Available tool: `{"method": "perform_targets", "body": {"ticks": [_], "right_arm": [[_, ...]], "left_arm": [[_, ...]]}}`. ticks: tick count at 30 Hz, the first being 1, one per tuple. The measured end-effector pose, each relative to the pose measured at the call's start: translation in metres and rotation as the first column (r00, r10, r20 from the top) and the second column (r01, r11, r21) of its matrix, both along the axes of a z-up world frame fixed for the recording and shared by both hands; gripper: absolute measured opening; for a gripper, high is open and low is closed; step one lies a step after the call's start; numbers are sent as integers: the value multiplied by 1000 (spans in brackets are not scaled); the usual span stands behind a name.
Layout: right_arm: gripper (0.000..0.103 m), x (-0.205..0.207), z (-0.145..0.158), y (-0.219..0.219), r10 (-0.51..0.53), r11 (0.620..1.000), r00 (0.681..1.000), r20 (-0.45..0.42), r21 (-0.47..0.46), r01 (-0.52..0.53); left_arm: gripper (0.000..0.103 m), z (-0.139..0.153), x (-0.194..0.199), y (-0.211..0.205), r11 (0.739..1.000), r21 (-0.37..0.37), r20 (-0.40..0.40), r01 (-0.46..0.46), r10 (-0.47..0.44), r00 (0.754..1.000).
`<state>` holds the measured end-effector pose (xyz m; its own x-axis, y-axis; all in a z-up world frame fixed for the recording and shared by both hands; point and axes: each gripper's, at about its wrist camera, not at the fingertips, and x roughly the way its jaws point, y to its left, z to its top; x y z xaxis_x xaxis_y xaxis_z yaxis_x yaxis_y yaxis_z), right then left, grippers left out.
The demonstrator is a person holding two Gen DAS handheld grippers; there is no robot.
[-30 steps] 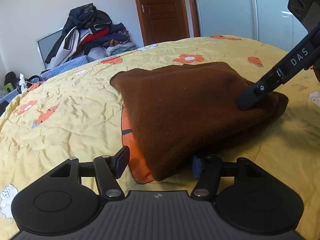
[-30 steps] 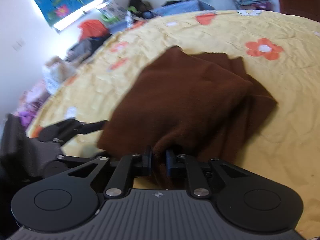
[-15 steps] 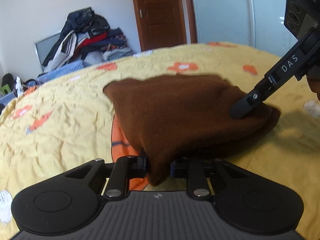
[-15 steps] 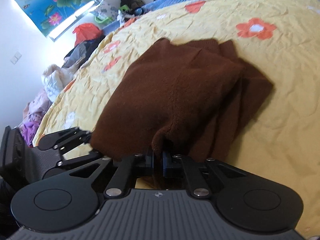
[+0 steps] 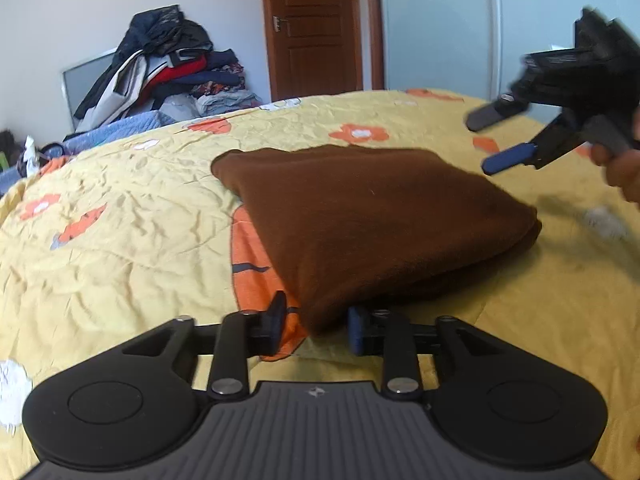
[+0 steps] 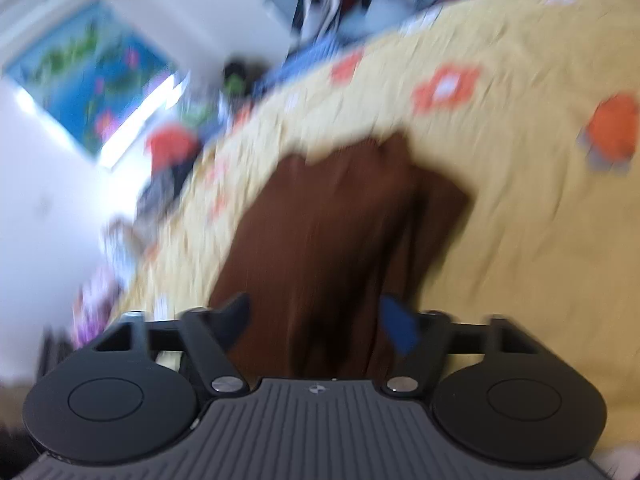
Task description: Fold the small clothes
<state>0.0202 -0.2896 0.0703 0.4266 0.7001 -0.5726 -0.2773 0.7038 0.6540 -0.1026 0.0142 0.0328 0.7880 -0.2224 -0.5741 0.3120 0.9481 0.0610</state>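
While your left gripper (image 5: 316, 326) has just spread, straddling the folded brown fleece garment's (image 5: 372, 220) near corner at frame centre on the yellow floral bedspread (image 5: 120, 232), and your right gripper (image 5: 500, 140) has just gaped free upper right, dragging either could snag and unfold it.

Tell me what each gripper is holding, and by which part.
Nothing. The left gripper has just opened around a corner of the brown cloth, pads clear. The right gripper has just opened, off the cloth.
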Motion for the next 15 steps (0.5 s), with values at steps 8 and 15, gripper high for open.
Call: {"method": "perform_targets", "body": {"ticks": [8,15], "right_arm": [[12,73,-33,9,-102,995,984,-143,-10,102],[11,97,-40,6,-86,981,996,-28,-178,80]], "left_arm": [[39,-2,5,-14,999,32,5,9,-10,1000],[46,-4,10,-2,1000,-25,-29,-16,15,999]]}}
